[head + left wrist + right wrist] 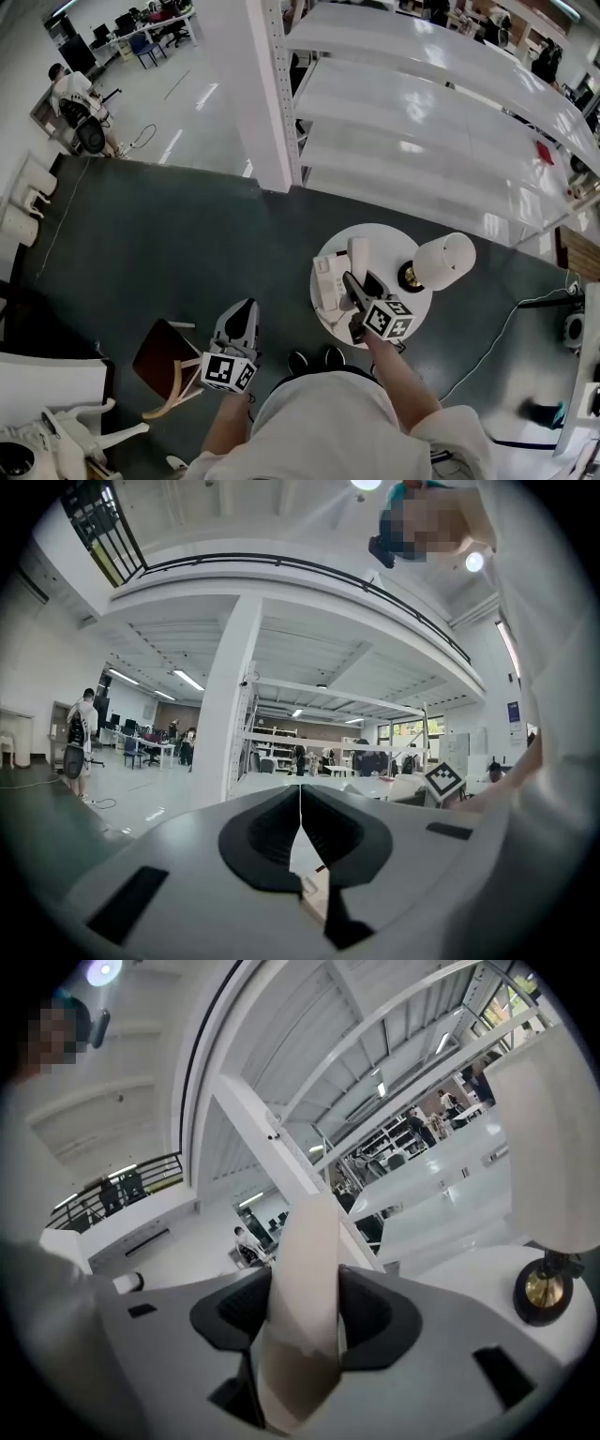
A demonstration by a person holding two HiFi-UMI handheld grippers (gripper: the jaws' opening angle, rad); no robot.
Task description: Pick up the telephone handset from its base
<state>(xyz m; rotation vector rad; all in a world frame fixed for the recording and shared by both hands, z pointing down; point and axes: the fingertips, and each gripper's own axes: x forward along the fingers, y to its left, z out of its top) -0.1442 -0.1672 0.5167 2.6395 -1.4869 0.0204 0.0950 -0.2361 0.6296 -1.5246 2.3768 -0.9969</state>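
Observation:
A cream telephone handset [309,1251] stands upright between the pads of my right gripper [305,1302], which is shut on it. In the head view the right gripper [355,284] holds the handset [357,255] up above the round white table [384,242]. The white telephone base [325,284] lies on the table just to the left of it. My left gripper [246,311] hangs off the table to the left, over the dark floor. Its jaws [300,803] are shut together with nothing between them.
A lamp with a white shade [444,260] and brass foot [410,276] stands on the table's right side, close to the right gripper. White shelving [422,112] and a pillar [248,84] rise behind. A wooden chair [169,367] is at lower left; a cable [492,345] crosses the floor.

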